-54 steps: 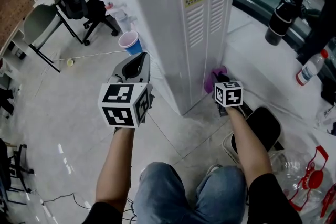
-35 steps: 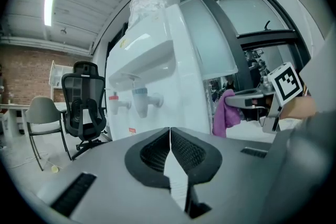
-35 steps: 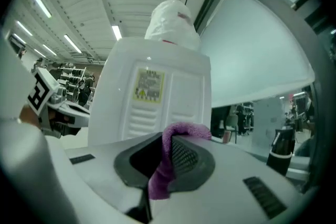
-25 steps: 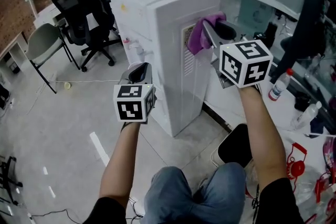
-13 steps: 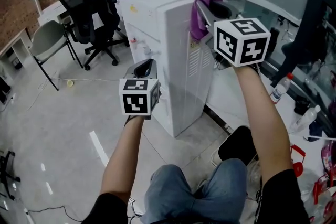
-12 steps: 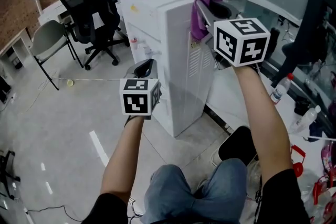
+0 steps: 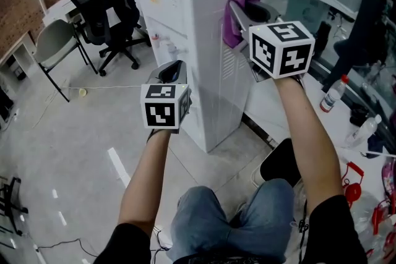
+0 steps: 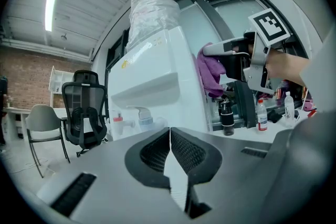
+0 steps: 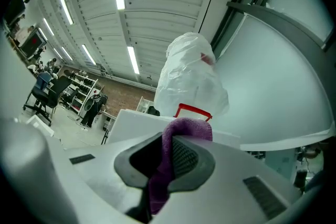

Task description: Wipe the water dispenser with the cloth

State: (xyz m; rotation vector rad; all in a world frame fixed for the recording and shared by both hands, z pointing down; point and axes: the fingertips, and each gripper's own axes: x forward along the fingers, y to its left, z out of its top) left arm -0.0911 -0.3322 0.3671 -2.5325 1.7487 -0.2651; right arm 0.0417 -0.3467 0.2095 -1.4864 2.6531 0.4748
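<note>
The purple cloth [image 7: 230,28], clamped in the right gripper [image 7: 242,8], lay against the water dispenser [image 7: 179,21] near its top edge (wiping seemed under way; how much remained was unclear). The left gripper [image 7: 174,68] hung alongside, jaws together, empty.

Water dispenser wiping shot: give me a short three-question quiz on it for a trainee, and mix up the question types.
1. True or false: the right gripper is shut on the purple cloth.
2. Where on the water dispenser is the cloth held? A, high, near its top; B, low, at its base; C, midway down its front.
3. What do the left gripper's fingers hold?

Key: 1 true; 2 A; 3 nothing, they are shut together and empty.
</note>
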